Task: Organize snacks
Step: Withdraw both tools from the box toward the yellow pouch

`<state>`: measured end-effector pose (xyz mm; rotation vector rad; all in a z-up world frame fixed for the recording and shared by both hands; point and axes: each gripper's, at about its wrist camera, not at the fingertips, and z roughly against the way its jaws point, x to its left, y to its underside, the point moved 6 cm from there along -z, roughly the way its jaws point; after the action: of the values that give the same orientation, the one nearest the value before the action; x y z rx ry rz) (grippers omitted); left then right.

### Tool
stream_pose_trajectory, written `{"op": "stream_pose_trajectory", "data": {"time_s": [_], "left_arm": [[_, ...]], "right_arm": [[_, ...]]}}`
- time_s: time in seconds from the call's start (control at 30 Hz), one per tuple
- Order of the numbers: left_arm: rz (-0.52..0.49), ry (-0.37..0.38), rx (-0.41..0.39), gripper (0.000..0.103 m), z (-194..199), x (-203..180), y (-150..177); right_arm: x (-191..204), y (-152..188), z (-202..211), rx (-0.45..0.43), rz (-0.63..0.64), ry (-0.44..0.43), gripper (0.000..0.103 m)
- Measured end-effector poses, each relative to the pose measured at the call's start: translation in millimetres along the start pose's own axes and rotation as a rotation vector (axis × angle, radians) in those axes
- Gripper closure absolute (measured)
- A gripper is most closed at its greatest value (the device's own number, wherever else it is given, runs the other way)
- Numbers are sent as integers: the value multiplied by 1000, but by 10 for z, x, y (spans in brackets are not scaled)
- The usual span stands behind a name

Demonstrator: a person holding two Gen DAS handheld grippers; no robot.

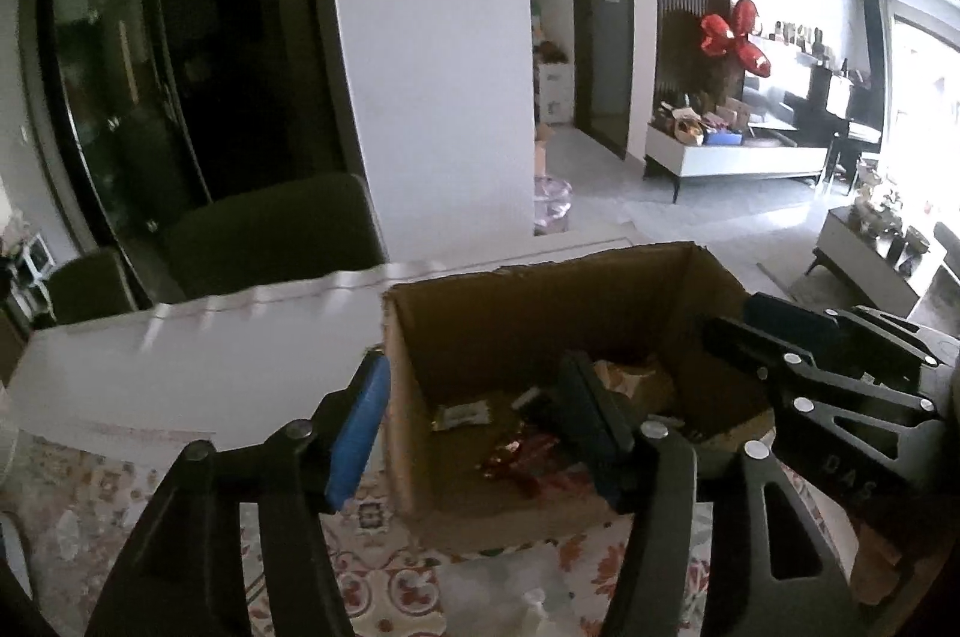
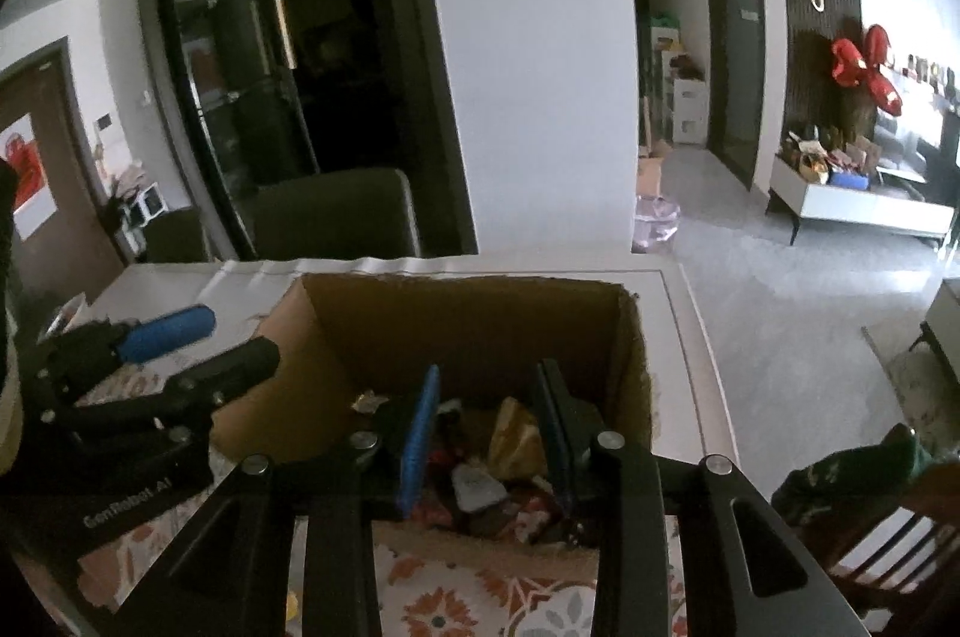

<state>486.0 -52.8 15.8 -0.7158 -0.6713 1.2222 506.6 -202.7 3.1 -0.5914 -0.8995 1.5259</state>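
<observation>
A home living room: TV cabinet (image 1: 738, 156), dining chair (image 2: 336, 211)

A dark chair (image 2: 336, 211) stands behind the white table (image 1: 180, 361), which wears a floral cloth (image 2: 480, 601). Red balloons (image 1: 735, 33) hang above a low white cabinet (image 1: 738, 156) across the room.

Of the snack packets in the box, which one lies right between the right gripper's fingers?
The white-grey packet on the box floor, between the right gripper's open fingers. The yellow-gold packet sits further back, against the dark finger; the rest are reddish wrappers.
</observation>
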Motion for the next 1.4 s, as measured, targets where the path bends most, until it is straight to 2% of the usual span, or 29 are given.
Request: {"op": "stream_pose_trajectory", "data": {"time_s": [0.27,0.53,1.03,1.4], "left_arm": [[-2,-38,-58,42,392,148,193],[20,-49,-55,42,571,228,462],[19,-27,24,42,505,222,1167],[33,18,149,42,166,208,1694]], "right_arm": [[253,173,248,-25,22,-73,69],[517,460,352,-4,47,-120,69],[671,1064,173,100,59,-174,69],[682,1465,-114,205,55,-193,69]]}}
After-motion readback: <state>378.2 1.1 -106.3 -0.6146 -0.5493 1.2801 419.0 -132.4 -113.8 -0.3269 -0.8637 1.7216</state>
